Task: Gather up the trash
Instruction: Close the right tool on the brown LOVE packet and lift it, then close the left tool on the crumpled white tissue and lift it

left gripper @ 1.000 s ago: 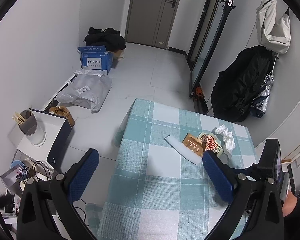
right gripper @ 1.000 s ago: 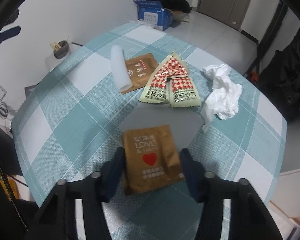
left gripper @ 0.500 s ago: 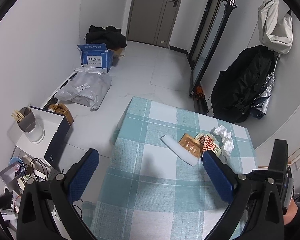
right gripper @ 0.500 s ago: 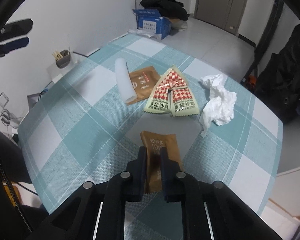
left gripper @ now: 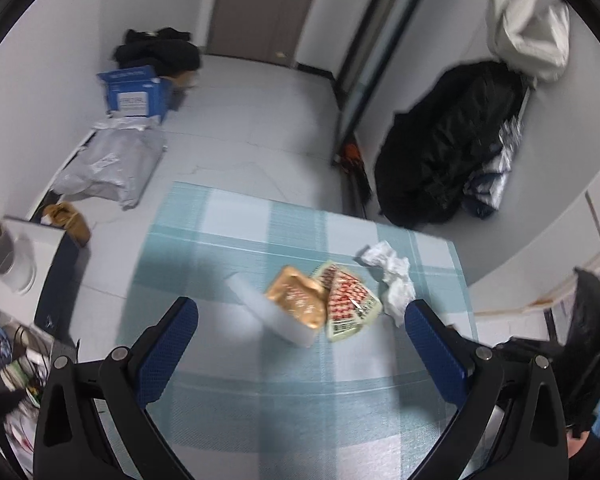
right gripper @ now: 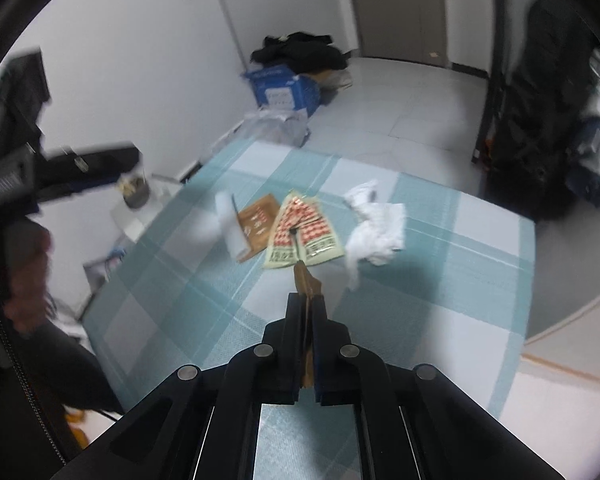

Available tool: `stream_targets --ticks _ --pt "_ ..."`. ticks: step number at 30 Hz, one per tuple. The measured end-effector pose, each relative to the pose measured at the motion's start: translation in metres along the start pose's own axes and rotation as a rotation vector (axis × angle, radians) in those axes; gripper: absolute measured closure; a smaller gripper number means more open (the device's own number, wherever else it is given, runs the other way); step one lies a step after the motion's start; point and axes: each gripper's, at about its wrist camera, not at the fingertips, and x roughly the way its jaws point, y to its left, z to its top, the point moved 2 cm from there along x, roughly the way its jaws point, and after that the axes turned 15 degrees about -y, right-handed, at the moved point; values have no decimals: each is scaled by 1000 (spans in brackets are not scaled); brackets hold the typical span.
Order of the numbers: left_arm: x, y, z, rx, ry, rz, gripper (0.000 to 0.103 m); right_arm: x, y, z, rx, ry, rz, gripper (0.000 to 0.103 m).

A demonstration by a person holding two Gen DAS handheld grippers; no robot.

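**Trash pickup: brown sachet clamped**

Brown sachet (right gripper: 307,286) is sitting edge-on in my right hand-held gripper (right gripper: 307,300), jaws pinched tight on it, above the table (right gripper: 440,312). My left hand-held gripper (left gripper: 300,320) is hanging wide open, gripping nothing. Red-checked packets (right gripper: 304,232), crumpled tissue (right gripper: 374,228), white strip (right gripper: 230,224) and another brown packet (right gripper: 258,220) are lying mid-table.

Foam strip (left gripper: 274,316), two wrappers (left gripper: 300,304) (left gripper: 348,306) and tissue (left gripper: 392,276) side by side on table (left gripper: 228,248)
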Motion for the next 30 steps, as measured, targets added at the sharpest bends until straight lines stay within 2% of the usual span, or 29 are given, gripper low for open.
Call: stream_targets --ticks 4,9,13,15,18,20,23,26,30 --pt "20 -21 3 66 24 33 2 -17 -15 8 55 -44 30 100" --pt "55 -53 7 158 93 11 2 -36 -31 15 81 -88 31 100" --pt "86 -85 -1 315 156 5 2 -51 -50 19 115 -122 16 100" --pt "95 -93 -6 372 176 4 5 -57 -56 19 108 -135 4 100" --pt "107 -101 -17 435 238 -21 5 -64 -68 19 131 -141 -5 100" --pt "115 -103 -25 482 282 -11 5 -69 -75 18 147 -145 -10 100" --pt "121 -100 -32 506 320 -7 6 -75 -81 17 160 -155 -14 100" --pt "124 -97 -35 523 349 -3 17 -83 -87 16 178 -166 -14 100" --pt "129 -98 -36 533 372 -2 44 -89 -89 16 194 -175 -17 99"
